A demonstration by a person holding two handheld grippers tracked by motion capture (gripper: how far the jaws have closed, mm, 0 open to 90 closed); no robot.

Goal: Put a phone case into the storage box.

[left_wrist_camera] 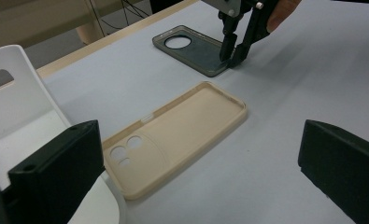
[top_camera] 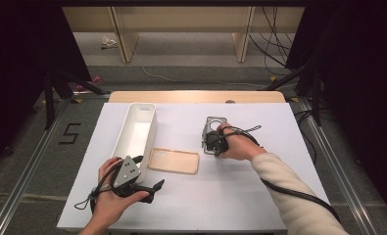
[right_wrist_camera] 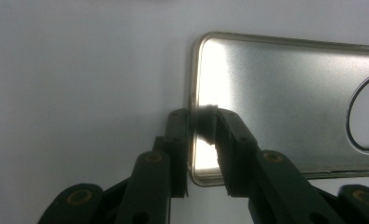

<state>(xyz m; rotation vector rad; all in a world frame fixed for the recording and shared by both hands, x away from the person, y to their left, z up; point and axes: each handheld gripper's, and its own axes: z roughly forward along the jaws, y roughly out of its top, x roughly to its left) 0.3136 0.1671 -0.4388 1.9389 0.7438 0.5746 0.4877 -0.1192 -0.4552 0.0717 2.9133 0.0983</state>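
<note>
A grey translucent phone case (top_camera: 214, 122) with a round camera hole lies on the white table top, right of centre. My right gripper (top_camera: 211, 147) points down at its near short end. In the right gripper view the gripper (right_wrist_camera: 198, 119) is pinching that end's rim, one jaw outside and one inside the grey case (right_wrist_camera: 275, 102). The left gripper view shows the same grip (left_wrist_camera: 229, 58) on the case (left_wrist_camera: 191, 51). A beige phone case (top_camera: 174, 161) lies open side up at the centre. My left gripper (top_camera: 149, 172) rests open near the front left, its jaws (left_wrist_camera: 198, 140) wide before the beige case (left_wrist_camera: 173, 135).
A long white bin (top_camera: 134, 129) stands at the left, beside the beige case; its wall (left_wrist_camera: 18, 98) is close to my left jaw. The white sheet (top_camera: 240, 196) covers the table. Cables trail from both grippers, and black stands rise beyond the table's sides.
</note>
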